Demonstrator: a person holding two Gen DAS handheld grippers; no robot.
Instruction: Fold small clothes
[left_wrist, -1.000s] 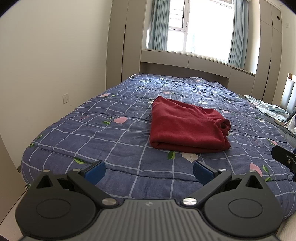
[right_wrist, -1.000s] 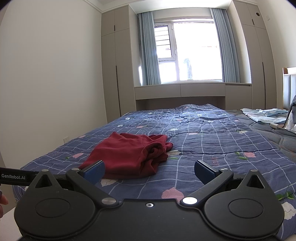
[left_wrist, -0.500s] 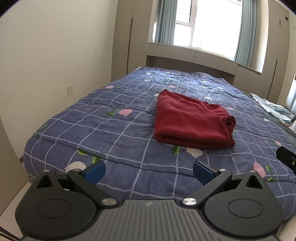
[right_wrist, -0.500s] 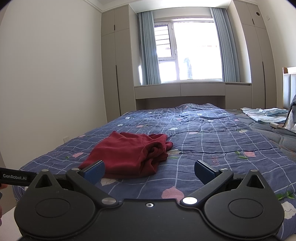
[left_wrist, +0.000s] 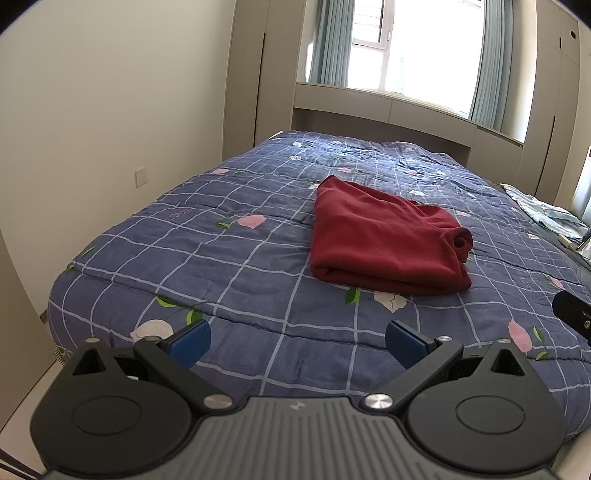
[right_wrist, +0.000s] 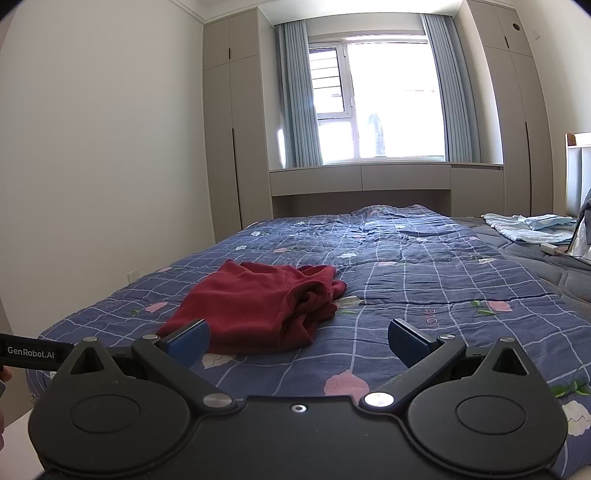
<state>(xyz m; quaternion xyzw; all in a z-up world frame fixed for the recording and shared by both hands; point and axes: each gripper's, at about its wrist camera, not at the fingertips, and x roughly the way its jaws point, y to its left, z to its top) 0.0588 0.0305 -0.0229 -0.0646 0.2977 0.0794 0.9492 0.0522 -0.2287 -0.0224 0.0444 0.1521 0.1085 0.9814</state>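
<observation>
Left wrist view: from the foot edge of the bed (left_wrist: 258, 258), raised, tilted down onto the quilt; window (left_wrist: 417, 48) at upper right of frame.
Right wrist view: lower, near level along the bed (right_wrist: 424, 277); window (right_wrist: 384, 103) upper centre.
Nearness: both back from the red garment (left_wrist: 384, 240), mid-frame in the left view, left of centre (right_wrist: 258, 306) in the right.
Shared: bed, red garment, window, wardrobes.
</observation>
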